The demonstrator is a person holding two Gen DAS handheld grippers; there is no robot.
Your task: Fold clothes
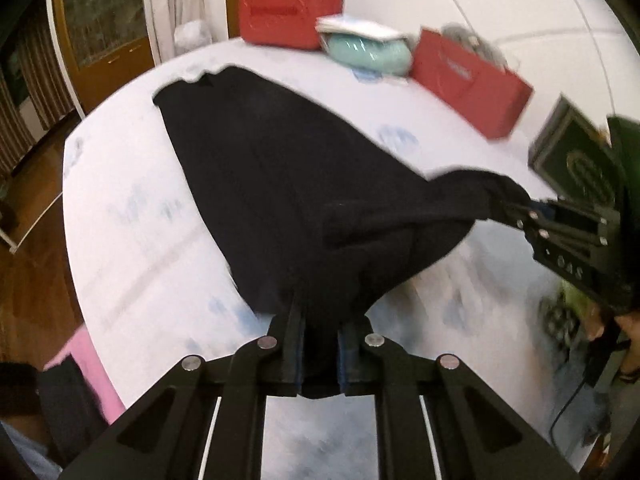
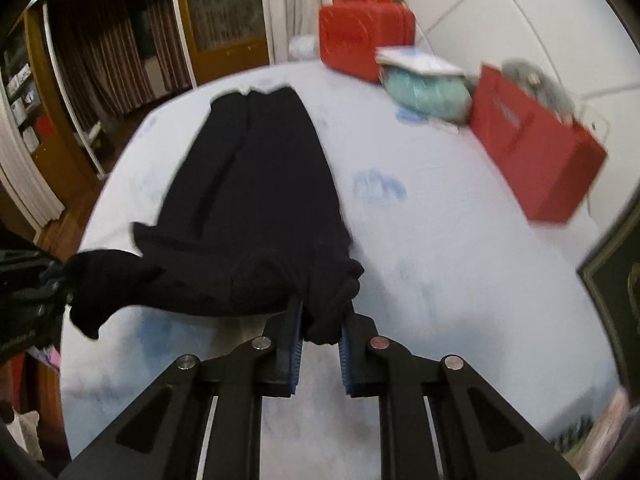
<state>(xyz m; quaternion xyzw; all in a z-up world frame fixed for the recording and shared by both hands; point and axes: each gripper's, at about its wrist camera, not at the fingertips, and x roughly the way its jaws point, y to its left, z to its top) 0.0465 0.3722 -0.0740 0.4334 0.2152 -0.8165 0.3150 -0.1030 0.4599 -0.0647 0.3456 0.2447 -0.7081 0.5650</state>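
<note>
Garment: black trousers [image 2: 256,184] are lying lengthwise on the bed [image 2: 420,264], near end bunching and lifting off the pale sheet.
Left hand-held gripper [image 1: 320,344]: is pinching one near corner of the fabric.
Right hand-held gripper [image 2: 320,332]: is clamping the other corner.
Writing: lettering on the red bags [image 2: 536,144] is blurring, unreadable.

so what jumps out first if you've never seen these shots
A black garment stretched along the pale bed, its near end pinched and lifted by both tools, the left tool and the right tool. Behind it, by the wall, sit a red case and a red paper bag.
</note>
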